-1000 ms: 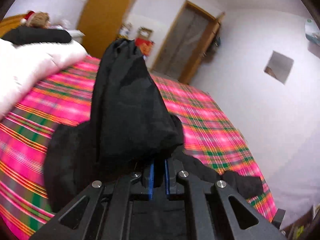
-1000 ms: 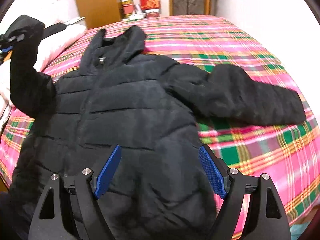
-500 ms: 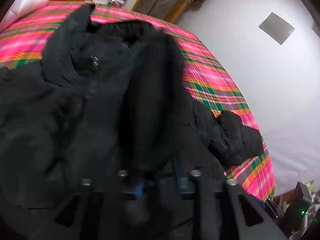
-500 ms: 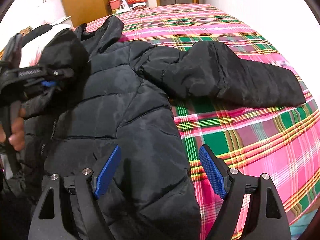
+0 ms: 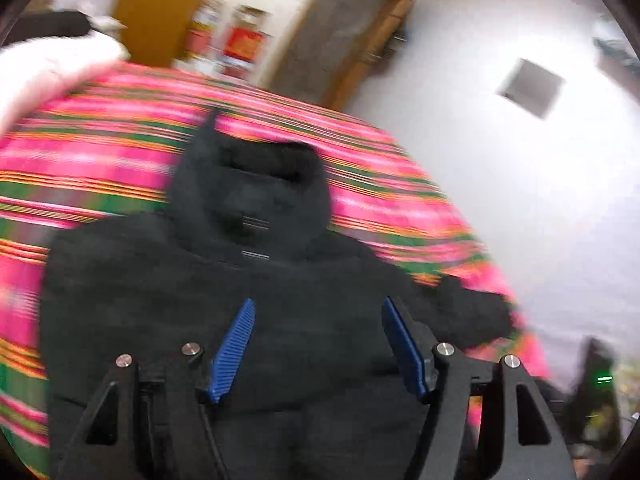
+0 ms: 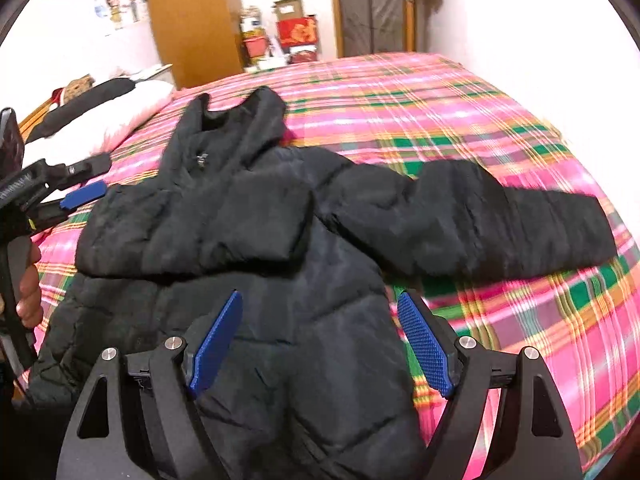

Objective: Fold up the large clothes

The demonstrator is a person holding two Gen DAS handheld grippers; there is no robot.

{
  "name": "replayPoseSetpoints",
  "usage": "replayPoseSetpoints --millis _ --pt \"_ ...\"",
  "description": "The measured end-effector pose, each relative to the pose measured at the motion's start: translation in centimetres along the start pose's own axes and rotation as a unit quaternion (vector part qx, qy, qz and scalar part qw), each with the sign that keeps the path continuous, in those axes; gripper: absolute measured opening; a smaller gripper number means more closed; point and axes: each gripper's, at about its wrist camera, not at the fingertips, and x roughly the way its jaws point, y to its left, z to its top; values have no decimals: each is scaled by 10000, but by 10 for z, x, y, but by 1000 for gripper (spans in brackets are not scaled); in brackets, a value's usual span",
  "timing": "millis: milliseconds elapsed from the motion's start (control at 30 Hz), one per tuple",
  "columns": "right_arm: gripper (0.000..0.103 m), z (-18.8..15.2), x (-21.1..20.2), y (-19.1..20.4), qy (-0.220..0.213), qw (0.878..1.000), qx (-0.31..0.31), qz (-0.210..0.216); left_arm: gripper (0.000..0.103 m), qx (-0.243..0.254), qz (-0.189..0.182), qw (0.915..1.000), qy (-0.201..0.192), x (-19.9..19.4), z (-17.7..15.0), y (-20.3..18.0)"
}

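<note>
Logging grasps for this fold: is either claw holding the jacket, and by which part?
Nothing is held. The left claw and right claw are both open above the jacket.

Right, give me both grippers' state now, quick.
Left gripper: jaws open, holding nothing.
Right gripper: jaws open, holding nothing, above the black jacket.

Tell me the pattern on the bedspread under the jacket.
Pink plaid with green, orange and white stripes on the bedspread; clearest in the right wrist view.
</note>
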Motion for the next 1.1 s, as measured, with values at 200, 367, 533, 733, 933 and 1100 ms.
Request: replayPoseSetpoints --millis 200,367,533,733,933,1100 --pt "60 36 60 35 199 9988 -344 288 66 -748 1413 9871 -29 16 1 99" --pt "50 58 130 43 596 9973 -320 269 64 -916 1663 9815 251 50 -1 123" --pt "49 42 164 27 864 9959 -28 274 68 -580 1977 9764 650 81 -14 113" --pt "49 45 162 29 1075 9941 -54 150 73 -377 2082 9745 749 86 -16 109" --pt "49 73 117 24 388 9991 -116 100 69 -433 1869 9814 100 43 7 98" --pt "49 89 150 15 678 9977 13 94 69 -824 2019 9749 446 60 2 130"
